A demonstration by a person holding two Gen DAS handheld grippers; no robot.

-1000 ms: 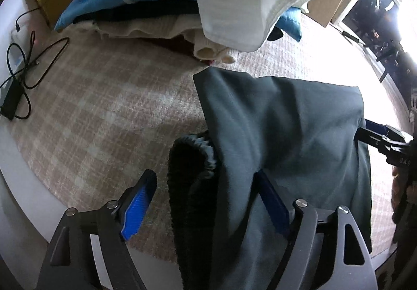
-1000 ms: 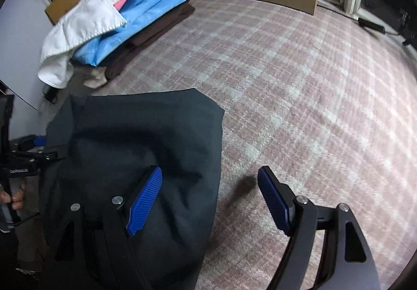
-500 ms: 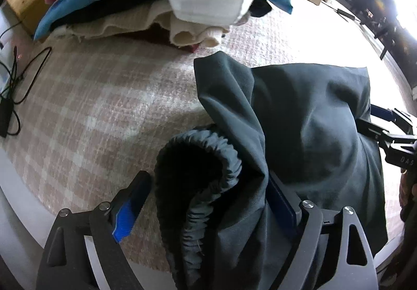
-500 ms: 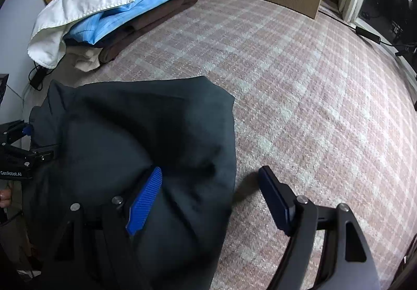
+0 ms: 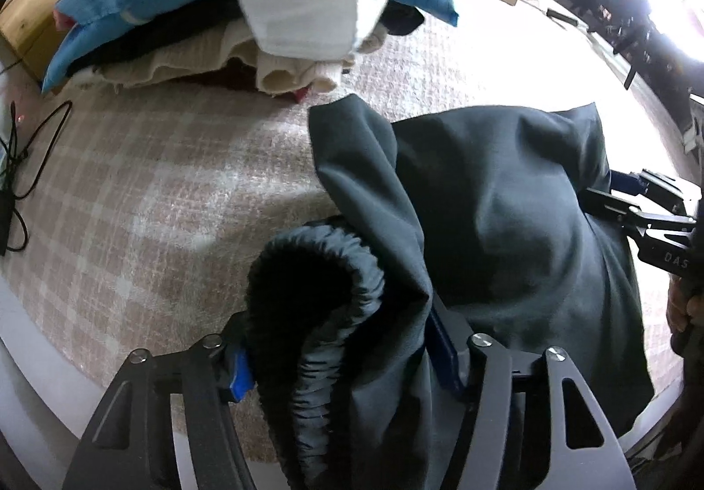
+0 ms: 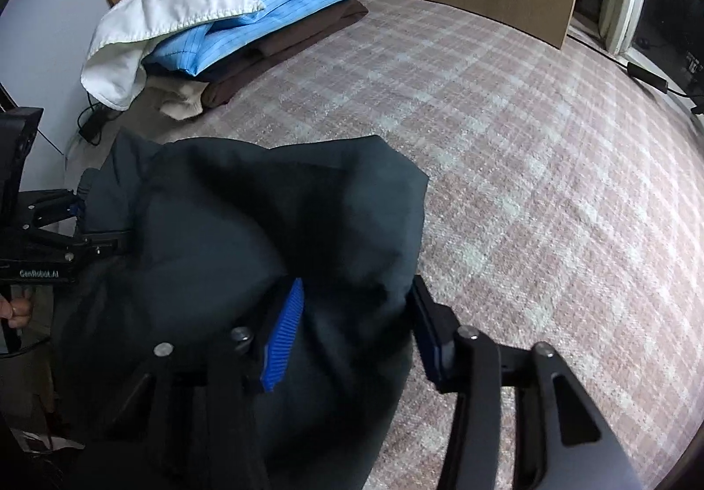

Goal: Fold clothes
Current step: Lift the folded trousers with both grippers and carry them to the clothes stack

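The dark garment (image 5: 506, 226) lay bunched on the plaid bed cover (image 5: 154, 190), its elastic waistband right between the fingers of the left gripper (image 5: 339, 362), which had narrowed onto it. In the right wrist view, the right gripper (image 6: 352, 340) pinched the garment's opposite end, so the cloth spanned both grippers.

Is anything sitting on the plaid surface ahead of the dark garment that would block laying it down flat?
Nothing visible does. The dark garment is bunched between both grippers' fingers, and the plaid surface directly ahead of it is bare. The pile of clothes lies at the far edge, apart from the garment.
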